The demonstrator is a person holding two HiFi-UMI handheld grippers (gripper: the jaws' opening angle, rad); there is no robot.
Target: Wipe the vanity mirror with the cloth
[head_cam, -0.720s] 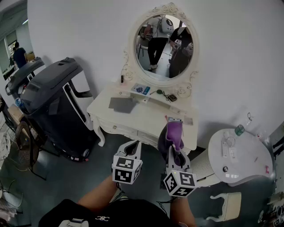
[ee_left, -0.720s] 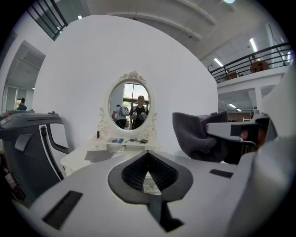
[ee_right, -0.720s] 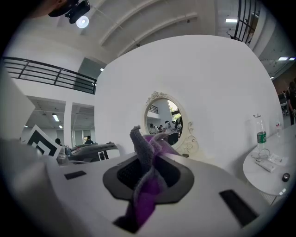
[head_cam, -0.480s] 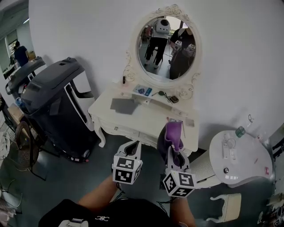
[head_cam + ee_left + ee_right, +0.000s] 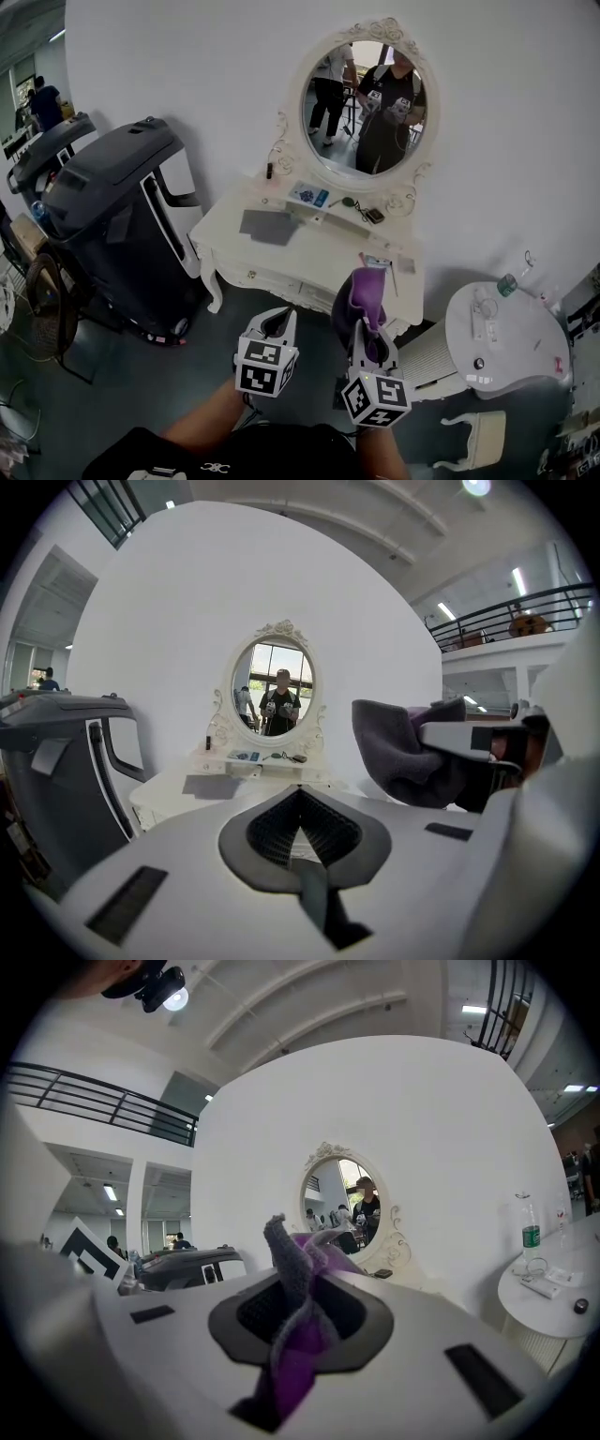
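An oval vanity mirror (image 5: 367,105) in an ornate cream frame hangs on the white wall above a cream dressing table (image 5: 309,253); it also shows in the left gripper view as the mirror (image 5: 273,688) and in the right gripper view as the mirror (image 5: 349,1204). My right gripper (image 5: 367,323) is shut on a purple and grey cloth (image 5: 364,298), the cloth (image 5: 298,1316) bunched between its jaws. My left gripper (image 5: 274,325) hangs beside it, shut with nothing in it. Both are in front of the table, well short of the mirror.
A dark treadmill (image 5: 103,216) stands left of the table. A round white side table (image 5: 511,337) with a bottle and small items stands at the right. Small items and a grey pad (image 5: 267,226) lie on the dressing table. People show in the mirror's reflection.
The view has shifted so the mirror and table sit a little further right and higher. Both grippers have dropped slightly in the frame; the cloth stays in the right gripper.
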